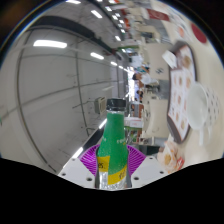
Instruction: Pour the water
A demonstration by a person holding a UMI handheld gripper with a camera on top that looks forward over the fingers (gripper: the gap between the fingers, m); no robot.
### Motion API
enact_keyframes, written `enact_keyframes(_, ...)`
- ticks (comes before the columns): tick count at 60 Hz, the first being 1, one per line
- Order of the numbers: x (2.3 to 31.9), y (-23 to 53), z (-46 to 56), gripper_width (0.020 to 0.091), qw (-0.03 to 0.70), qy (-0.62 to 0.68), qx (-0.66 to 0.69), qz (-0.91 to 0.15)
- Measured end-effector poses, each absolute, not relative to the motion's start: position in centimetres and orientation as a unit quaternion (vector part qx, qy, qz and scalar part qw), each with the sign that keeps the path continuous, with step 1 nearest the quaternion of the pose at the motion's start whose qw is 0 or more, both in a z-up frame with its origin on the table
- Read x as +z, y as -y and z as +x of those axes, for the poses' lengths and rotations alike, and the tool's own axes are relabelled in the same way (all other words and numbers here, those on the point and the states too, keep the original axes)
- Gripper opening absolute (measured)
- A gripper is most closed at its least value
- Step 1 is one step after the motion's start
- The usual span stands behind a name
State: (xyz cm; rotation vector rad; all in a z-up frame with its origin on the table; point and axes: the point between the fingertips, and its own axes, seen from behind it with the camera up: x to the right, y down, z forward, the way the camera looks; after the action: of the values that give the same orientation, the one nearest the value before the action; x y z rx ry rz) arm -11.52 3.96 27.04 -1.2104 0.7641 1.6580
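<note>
While the gripper [114, 178] is raised and tipped upward, so that ceiling lights [48, 44] fill much of the view, its two pink-padded fingers appear clamped on the lower body of a green bottle [114, 148]. Pads [90, 162] meet the bottle on both sides with no gap that I can make out. Bottle stands roughly upright between the fingers, dark cap [116, 104] on top, yellowish band near its base.

Handling, judged: looks like a thin plastic drinks bottle, so light when empty but bottom-heavy with liquid in it. Walls likely soft; a hard squeeze would dent them and could push water out once the cap is off. Surface smooth, perhaps slippery, so the rubbery pads matter. Present hold, low on the body, seems sound for carrying; for tipping, a hold nearer mid-body would give better control of the neck. Cap seems still on, so pouring cannot start yet.

Outward from the bottle: to its right, cluttered tables [178, 85] with white items, too small to name. No receiving cup identified. Behind the bottle, a long hall running away.
</note>
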Motion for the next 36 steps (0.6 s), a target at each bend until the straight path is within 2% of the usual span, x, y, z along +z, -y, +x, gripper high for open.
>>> enact_keyframes(7,32.7,-2.7,-5.2,0.0352,0.648,-0.173,0.503,-0.546)
enact_keyframes(11,33.9,-2.8,-1.0,0.0352,0.719,-0.123,0.384,-0.566)
enact_keyframes(14,33.3,-3.3,2.8,0.0352,0.754,-0.094,0.287,-0.583)
enact_keyframes(18,29.9,-4.7,9.7,0.0351,0.774,-0.064,0.152,-0.612)
enact_keyframes(23,24.7,-6.1,16.2,0.0349,0.757,-0.046,0.026,-0.651)
enact_keyframes(26,21.5,-7.3,18.2,0.0350,0.738,-0.041,-0.006,-0.674)
enact_keyframes(27,19.5,-7.9,19.5,0.0351,0.731,-0.038,-0.011,-0.681)
enact_keyframes(30,17.5,-8.8,19.3,0.0352,0.712,-0.034,-0.015,-0.701)
enact_keyframes(32,13.9,-9.9,21.1,0.0351,0.702,-0.027,-0.032,-0.710)
enact_keyframes(33,15.0,-9.3,20.5,0.0352,0.697,-0.027,-0.039,-0.716)
enact_keyframes(36,13.0,-10.2,21.1,0.0353,0.685,-0.017,-0.058,-0.726)
